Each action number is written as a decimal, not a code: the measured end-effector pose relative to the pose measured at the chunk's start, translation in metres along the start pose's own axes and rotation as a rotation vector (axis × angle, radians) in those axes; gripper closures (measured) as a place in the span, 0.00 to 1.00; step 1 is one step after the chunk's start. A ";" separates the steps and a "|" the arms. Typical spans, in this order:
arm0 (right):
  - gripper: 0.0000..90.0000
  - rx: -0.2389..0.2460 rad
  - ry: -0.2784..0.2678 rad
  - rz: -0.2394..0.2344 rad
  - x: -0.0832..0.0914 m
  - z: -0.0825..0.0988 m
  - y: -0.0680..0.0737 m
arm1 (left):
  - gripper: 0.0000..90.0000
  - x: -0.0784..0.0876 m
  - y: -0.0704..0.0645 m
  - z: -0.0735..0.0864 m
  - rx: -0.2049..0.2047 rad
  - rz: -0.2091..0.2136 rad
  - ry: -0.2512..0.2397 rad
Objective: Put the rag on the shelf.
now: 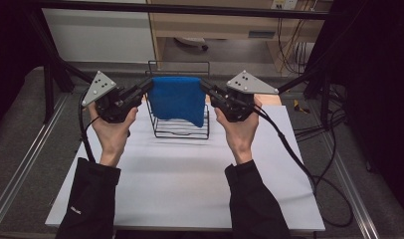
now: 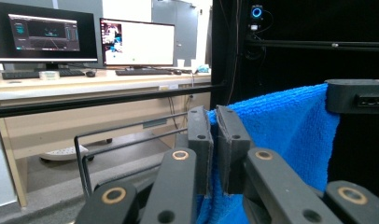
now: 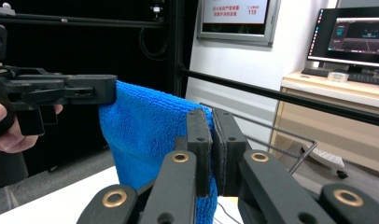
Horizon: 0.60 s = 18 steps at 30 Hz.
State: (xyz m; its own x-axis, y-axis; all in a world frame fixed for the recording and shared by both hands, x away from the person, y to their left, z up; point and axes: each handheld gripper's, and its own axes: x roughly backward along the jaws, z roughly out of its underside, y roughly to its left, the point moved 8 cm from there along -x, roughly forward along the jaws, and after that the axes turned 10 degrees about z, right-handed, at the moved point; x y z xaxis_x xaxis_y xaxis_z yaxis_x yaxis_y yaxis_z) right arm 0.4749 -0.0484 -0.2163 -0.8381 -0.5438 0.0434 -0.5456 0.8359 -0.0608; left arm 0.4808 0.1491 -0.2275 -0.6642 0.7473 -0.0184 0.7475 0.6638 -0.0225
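Both grippers, left [image 1: 144,89] and right [image 1: 206,87], pinch the top corners of the blue cloth [image 1: 176,99] tight. It hangs stretched between them, above the wire rack [image 1: 180,130]. I think draping it over the rack is what's left.

a bright blue cloth [image 1: 176,99], plain and of a fuzzy weave, is seen at the centre; no pattern is carried on it. a black wire rack [image 1: 181,130] is set on a white table [image 1: 185,184]. the left gripper [image 1: 149,85] and the right gripper [image 1: 204,85] are finished in black, each topped by a grey plate dotted with white. brass-coloured rings are shown on the black jaws. black sleeves [image 1: 90,199] are worn, and black cables are trailed over grey floor.
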 end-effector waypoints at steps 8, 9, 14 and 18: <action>0.97 0.009 -0.020 0.013 -0.006 -0.015 -0.005 | 0.94 -0.003 0.004 -0.019 -0.027 -0.013 -0.026; 0.97 0.012 -0.024 0.014 -0.006 -0.018 -0.006 | 0.94 -0.004 0.004 -0.021 -0.029 -0.014 -0.029; 0.97 0.019 -0.031 0.017 -0.010 -0.026 -0.008 | 0.94 -0.006 0.007 -0.033 -0.035 -0.016 -0.047; 0.97 0.026 -0.034 0.024 -0.011 -0.032 -0.010 | 0.94 -0.008 0.008 -0.038 -0.042 -0.015 -0.056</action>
State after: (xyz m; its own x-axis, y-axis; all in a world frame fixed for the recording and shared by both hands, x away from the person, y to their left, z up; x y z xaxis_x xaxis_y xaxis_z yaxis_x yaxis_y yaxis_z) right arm 0.4900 -0.0488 -0.1843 -0.8503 -0.5263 0.0079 -0.5249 0.8467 -0.0870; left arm 0.4921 0.1496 -0.1898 -0.6737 0.7352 -0.0746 0.7361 0.6766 0.0192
